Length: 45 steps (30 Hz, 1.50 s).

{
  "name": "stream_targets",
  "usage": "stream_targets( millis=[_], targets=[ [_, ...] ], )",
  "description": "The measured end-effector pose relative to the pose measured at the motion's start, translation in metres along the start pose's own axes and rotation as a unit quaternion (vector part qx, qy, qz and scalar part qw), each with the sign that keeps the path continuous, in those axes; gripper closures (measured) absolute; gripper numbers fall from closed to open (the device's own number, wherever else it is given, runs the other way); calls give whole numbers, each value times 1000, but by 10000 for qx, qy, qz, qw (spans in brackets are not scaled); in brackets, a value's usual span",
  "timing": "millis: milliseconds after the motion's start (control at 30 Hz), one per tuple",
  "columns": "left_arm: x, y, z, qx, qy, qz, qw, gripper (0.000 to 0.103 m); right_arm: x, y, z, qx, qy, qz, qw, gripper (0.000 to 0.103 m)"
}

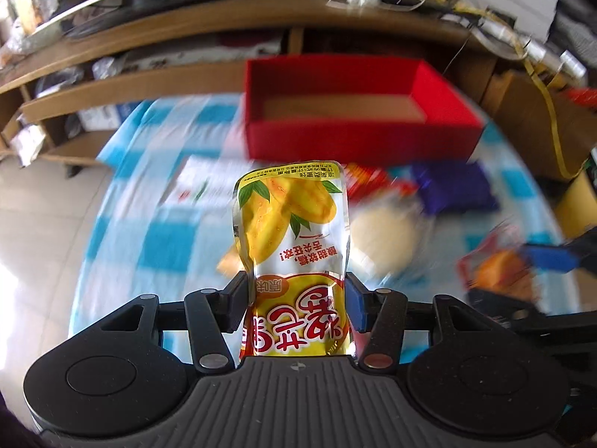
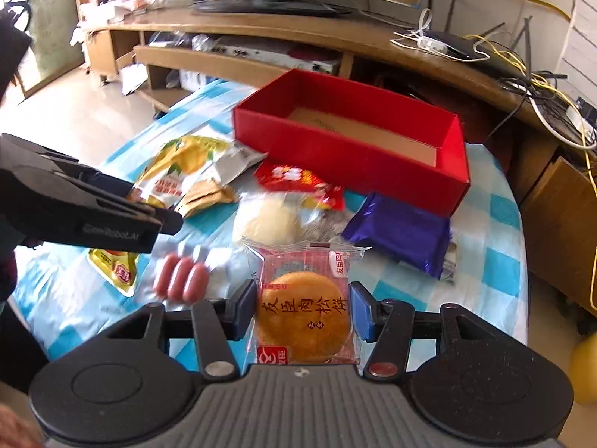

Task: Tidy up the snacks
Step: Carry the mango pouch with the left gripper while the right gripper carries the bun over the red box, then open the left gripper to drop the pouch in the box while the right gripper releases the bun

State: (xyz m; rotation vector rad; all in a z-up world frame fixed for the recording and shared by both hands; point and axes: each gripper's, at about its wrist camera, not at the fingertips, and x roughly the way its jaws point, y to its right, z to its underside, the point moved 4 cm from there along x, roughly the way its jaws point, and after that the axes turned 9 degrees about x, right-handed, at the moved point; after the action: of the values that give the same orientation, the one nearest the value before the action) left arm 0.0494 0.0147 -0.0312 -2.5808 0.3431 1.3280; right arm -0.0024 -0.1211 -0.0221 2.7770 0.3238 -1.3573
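Left gripper [image 1: 296, 298] clenched on a mango pouch [image 1: 293, 239], right gripper [image 2: 302, 311] grasping a meat-floss pastry [image 2: 304, 321], both above the surface [image 2: 492, 261]; red box [image 2: 350, 156] empty, remaining snacks loose beside it, so sorting has barely begun

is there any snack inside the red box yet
No, the red box shows only its bare cardboard floor; the snacks lie on the checked tablecloth or in the jaws.

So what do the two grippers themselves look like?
Both match: the left gripper and right gripper have speckled black bodies, a grey ribbed centre plate, round side discs, black linkage arms with silver and copper pivot caps, and blue pads. Faint lettering marks the left one's side.
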Motion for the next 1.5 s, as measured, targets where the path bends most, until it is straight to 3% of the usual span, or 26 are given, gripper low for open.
stream_targets(
  millis=[267, 500, 733, 1067, 1500],
  targets=[
    [25, 4, -61, 72, 302, 38, 9995, 43, 27, 35, -51, 597, 164, 266, 9977, 20],
    [49, 2, -107, 110, 464, -38, 9989, 43, 50, 54, -111, 704, 561, 413, 9951, 20],
    [77, 0, -144, 169, 571, -176, 9981, 43, 85, 71, -142, 764, 625, 533, 9937, 20],
    [107, 5, -162, 261, 533, -225, 9980, 43, 121, 86, -161, 751, 642, 583, 9934, 20],
    [136, 7, -167, 292, 345, -284, 9986, 43, 164, 96, -163, 833, 497, 603, 9935, 20]
  ],
)
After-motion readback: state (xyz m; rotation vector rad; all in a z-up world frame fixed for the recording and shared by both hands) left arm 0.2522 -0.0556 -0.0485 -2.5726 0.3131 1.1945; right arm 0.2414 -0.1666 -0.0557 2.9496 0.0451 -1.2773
